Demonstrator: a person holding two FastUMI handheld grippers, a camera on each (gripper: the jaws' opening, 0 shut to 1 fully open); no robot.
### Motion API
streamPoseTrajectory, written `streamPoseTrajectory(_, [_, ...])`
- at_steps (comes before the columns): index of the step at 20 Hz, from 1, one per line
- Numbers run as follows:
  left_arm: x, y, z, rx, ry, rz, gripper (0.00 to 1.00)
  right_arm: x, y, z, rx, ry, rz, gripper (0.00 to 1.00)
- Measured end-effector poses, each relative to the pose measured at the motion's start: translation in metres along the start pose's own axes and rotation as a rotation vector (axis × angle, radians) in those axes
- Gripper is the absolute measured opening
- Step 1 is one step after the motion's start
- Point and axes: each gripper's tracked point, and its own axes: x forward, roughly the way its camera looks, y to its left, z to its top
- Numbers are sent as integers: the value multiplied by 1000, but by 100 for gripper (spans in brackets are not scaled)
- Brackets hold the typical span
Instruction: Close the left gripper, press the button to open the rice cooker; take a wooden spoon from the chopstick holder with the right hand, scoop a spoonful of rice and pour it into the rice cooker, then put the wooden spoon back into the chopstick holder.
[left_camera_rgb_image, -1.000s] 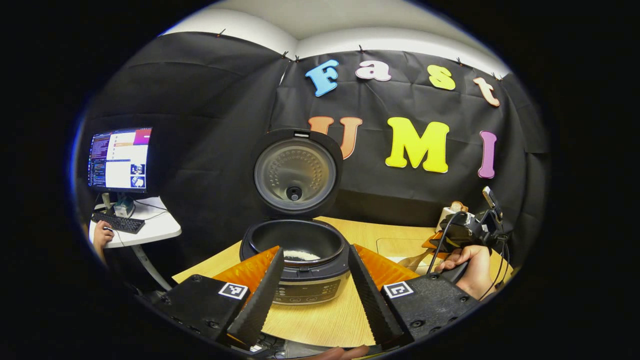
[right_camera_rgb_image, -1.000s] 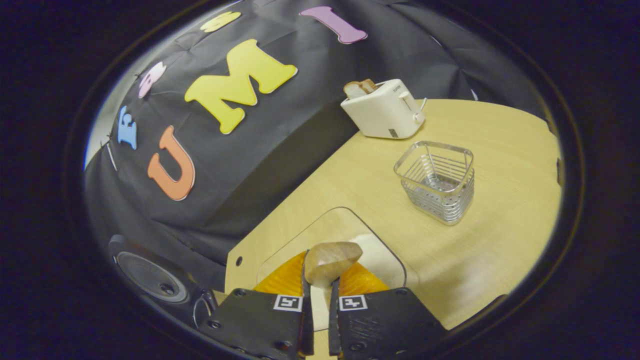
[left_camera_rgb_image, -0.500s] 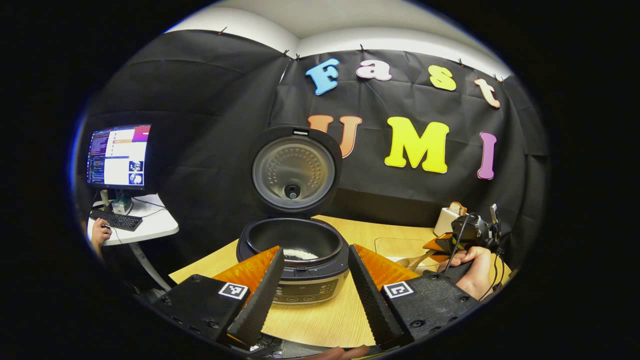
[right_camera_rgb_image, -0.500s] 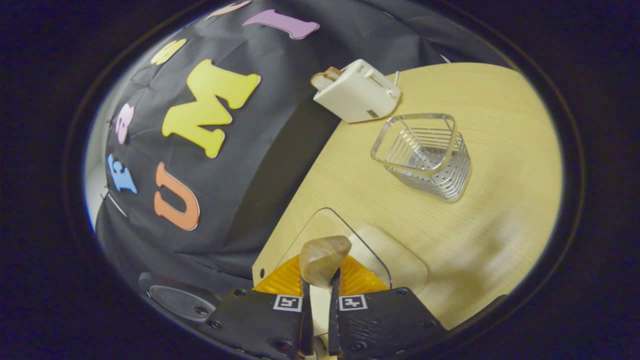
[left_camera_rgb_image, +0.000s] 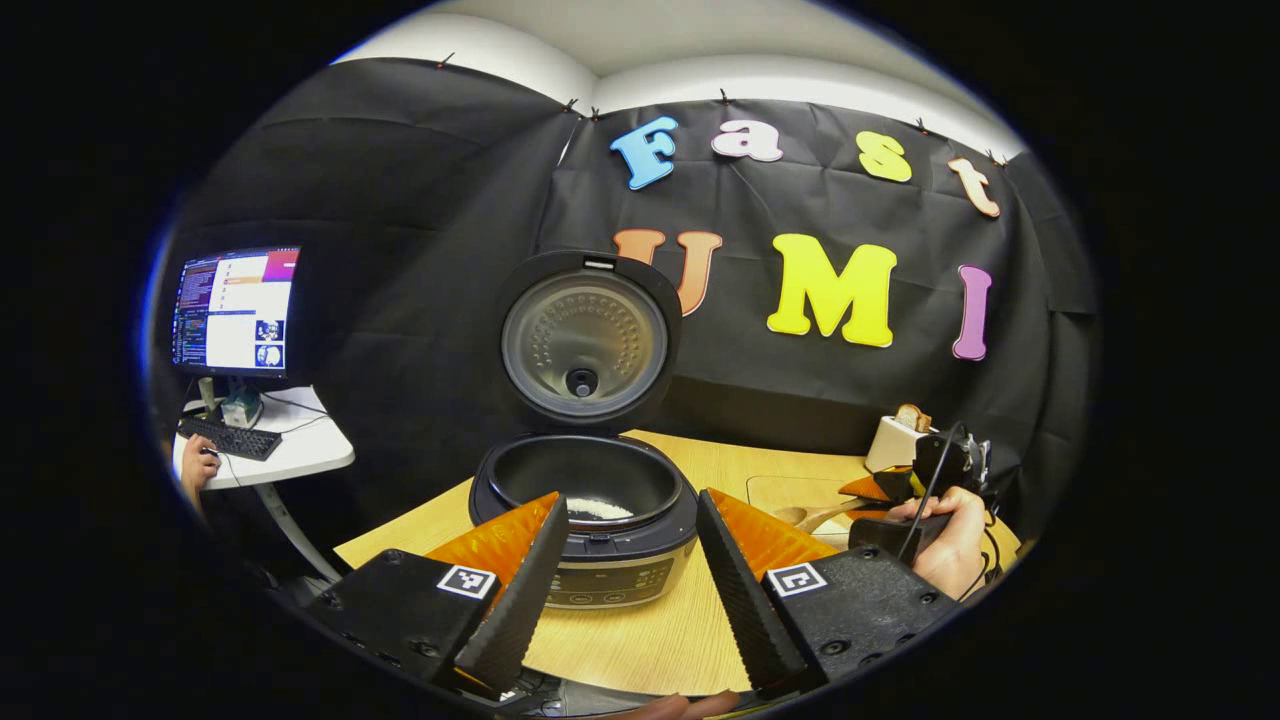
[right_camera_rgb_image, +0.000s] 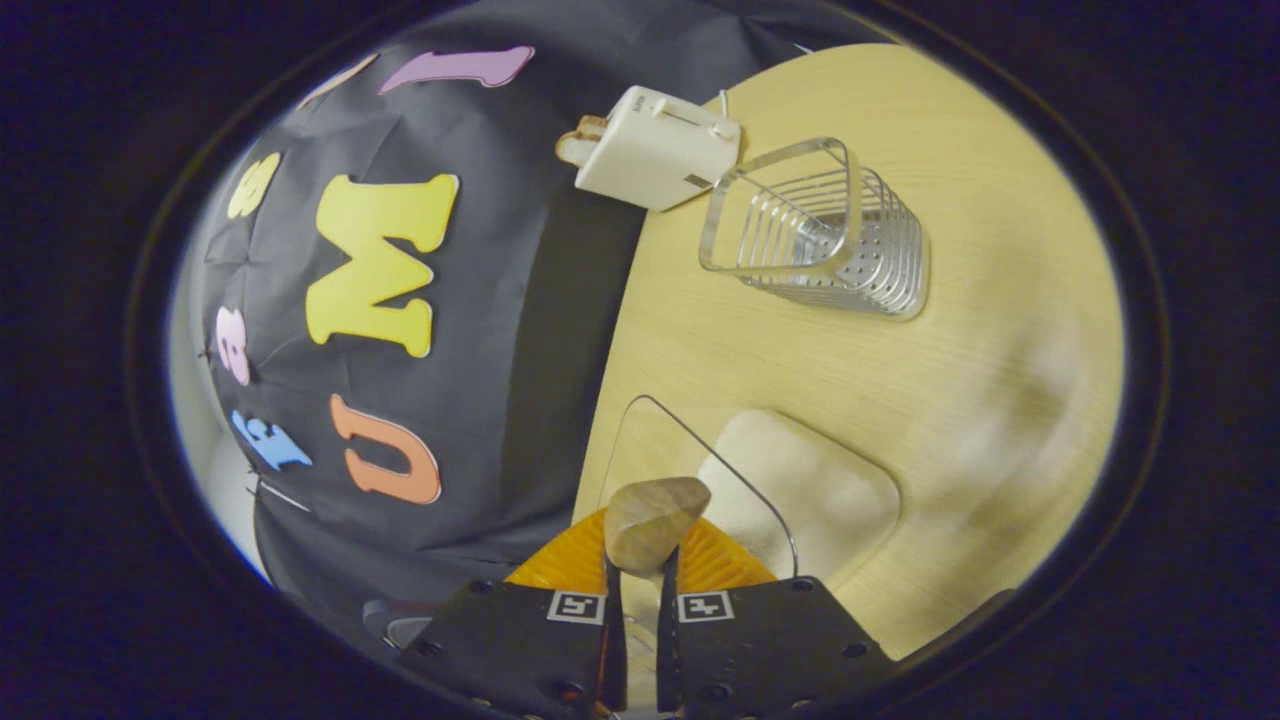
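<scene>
Right gripper has rolled, clamped on the wooden spoon, chopstick holder ahead

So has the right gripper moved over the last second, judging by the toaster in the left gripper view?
Yes. In the left gripper view the right gripper, shut on the wooden spoon, has dropped lower and now sits just below the toaster rather than in front of it.

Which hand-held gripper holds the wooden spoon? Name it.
The right hand-held gripper: its fingers are shut on the wooden spoon. The left hand-held gripper is open, holding nothing, facing the rice cooker.
</scene>
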Motion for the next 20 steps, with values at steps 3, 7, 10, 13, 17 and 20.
streamPoseTrajectory(3, [0, 1, -1, 8, 4, 3, 83, -4, -1, 1, 36, -6, 4, 12])
streamPoseTrajectory(7, [0, 10, 0, 3, 0, 18, 83, -17, 8, 5, 71, -13, 40, 12])
streamPoseTrajectory(10, [1, 21, 0, -1, 2, 34, 83, -33, 27, 10, 79, -21, 86, 12])
streamPoseTrajectory(13, [0, 38, 0, -18, 4, 63, 83, -52, 52, 12, 76, -33, 136, 12])
streamPoseTrajectory(17, [0, 57, -2, -25, 11, 90, 83, -66, 82, 1, 60, -28, 179, 12])
streamPoseTrajectory(20, [-2, 64, -2, -15, 11, 84, 83, -70, 101, -22, 28, -6, 203, 12])
